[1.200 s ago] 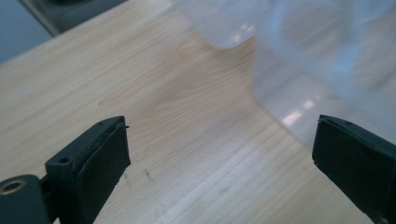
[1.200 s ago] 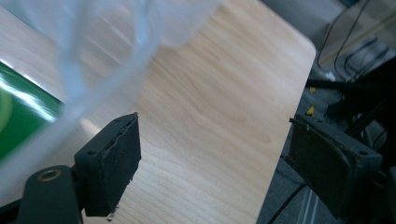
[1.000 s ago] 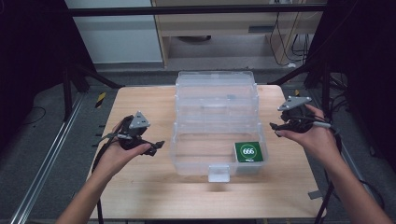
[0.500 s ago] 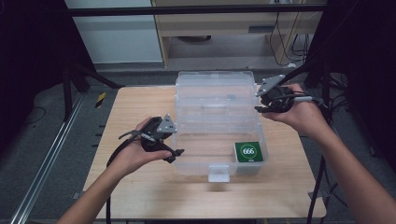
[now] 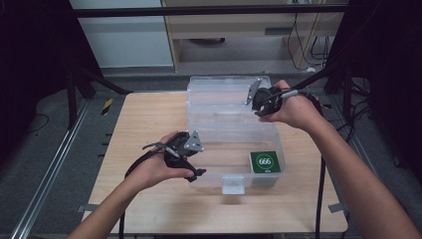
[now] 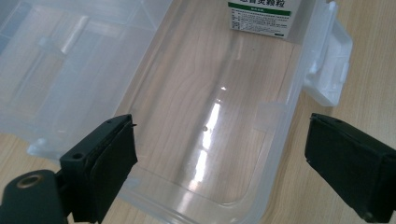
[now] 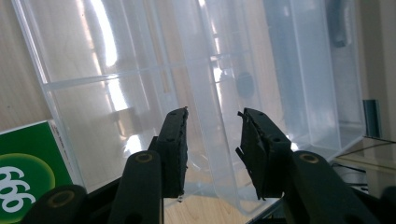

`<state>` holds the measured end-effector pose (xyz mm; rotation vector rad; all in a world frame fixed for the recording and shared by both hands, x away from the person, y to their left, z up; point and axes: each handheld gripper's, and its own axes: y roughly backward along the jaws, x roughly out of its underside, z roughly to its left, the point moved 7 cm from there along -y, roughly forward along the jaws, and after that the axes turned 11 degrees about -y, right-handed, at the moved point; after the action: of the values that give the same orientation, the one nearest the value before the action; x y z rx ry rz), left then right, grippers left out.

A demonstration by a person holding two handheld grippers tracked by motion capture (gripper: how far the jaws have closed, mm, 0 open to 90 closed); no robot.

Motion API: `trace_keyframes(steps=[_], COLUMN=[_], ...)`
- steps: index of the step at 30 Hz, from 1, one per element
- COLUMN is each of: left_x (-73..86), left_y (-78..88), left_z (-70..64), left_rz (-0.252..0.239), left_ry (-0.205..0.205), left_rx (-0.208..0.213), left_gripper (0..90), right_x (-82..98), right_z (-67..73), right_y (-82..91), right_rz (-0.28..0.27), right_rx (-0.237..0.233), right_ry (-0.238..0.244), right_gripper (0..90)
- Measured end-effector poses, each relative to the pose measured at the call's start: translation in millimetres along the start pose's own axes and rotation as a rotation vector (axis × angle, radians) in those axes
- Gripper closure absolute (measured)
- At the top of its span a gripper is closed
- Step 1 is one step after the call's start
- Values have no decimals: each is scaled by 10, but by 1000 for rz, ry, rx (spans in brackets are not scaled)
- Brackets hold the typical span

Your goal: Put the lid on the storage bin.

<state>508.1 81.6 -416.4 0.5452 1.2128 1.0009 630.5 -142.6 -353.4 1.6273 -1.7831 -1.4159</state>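
Note:
A clear plastic box (image 5: 280, 149) stands on the wooden table with its lid (image 5: 224, 94) raised at the back. A green carton marked 666 (image 5: 264, 162) lies in its front right corner. My left gripper (image 5: 197, 160) is at the box's front left wall, open wide. Its jaws have just been closing slightly, and the box's floor (image 6: 205, 107) and front wall show between them, untouched. My right gripper (image 5: 258, 102) is at the lid's upper right edge. Its jaws (image 7: 212, 116) have just been closing, with the lid's rim (image 7: 210, 154) between them and the pads still apart from it.
A white latch (image 5: 233, 184) hangs on the box's front wall, also seen as a latch (image 6: 329, 70) at the right in the left gripper view. The table (image 5: 149, 114) is bare wood left of the box. Dark frame bars and cables stand beyond the table's far edge.
My left hand moved right, up to the box's front left wall. My right hand moved left and up to the lid's top edge, and its jaws narrowed around the rim.

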Motion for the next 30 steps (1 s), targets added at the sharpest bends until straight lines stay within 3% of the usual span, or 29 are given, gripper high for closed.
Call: trace_keyframes(steps=[1,8,15,18,30], left_x=[-9,-11,5,7,104], left_y=[-10,-77,-127,-150,-322], left_z=[-7,-63,-107,-153,-313], left_rz=[4,21,46,60,143], left_ry=[-5,-32,-54,-73,-115], left_rx=[8,49,73,96,174], left_gripper=[84,96,109,170,389], right_x=[-19,-33,-34,-35,-36], right_z=[5,-2,-7,-9,5], right_y=[-46,-147,-185,-188,-196], right_rz=[14,36,51,61,59], right_rx=[-22,-52,-58,-55,-37], right_ry=[24,50,80,103,111], right_gripper=[640,710,769,774,775])
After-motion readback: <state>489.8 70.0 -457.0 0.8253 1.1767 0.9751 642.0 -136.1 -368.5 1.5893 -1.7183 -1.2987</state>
